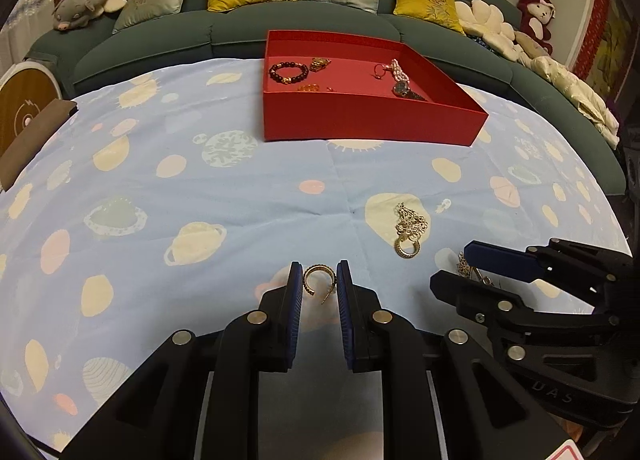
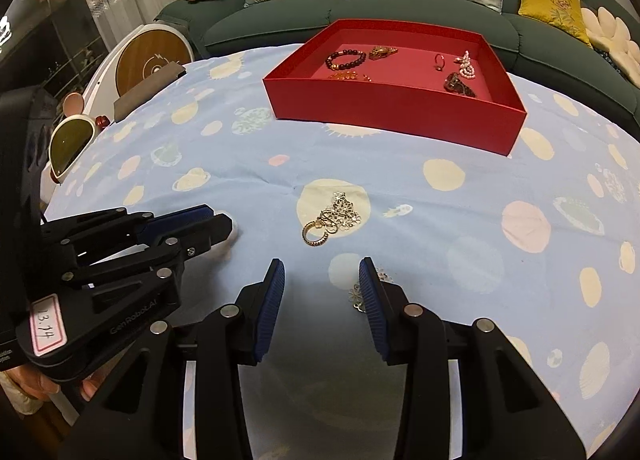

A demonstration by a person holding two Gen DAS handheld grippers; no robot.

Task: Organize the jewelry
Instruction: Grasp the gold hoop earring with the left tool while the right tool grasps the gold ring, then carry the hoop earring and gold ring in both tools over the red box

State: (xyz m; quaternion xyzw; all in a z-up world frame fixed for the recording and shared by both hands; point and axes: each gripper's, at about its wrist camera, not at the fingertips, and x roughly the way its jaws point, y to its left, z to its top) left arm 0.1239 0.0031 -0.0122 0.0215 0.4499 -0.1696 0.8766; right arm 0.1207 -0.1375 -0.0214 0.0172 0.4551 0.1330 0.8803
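A gold hoop earring (image 1: 316, 280) lies on the blue planet-print cloth, and my left gripper (image 1: 319, 265) is shut on it, a blue pad touching each side. In the right wrist view the left gripper (image 2: 220, 222) shows from the side and hides the hoop. My right gripper (image 2: 322, 262) stands open over the cloth; a small silver flower piece (image 2: 358, 296) lies just inside its right finger, not pinched. A tangle of silver and gold jewelry (image 2: 336, 220) (image 1: 408, 230) lies ahead of both. The red box (image 1: 372, 120) (image 2: 392, 108) at the far side holds a bead bracelet, watches, rings and pearls.
A green sofa (image 1: 240, 32) with yellow and grey cushions runs behind the table. Sunglasses (image 2: 70, 140), a round wooden disc (image 2: 152, 60) and a brown block (image 2: 148, 90) sit at the table's left edge. Soft toys lie on the sofa.
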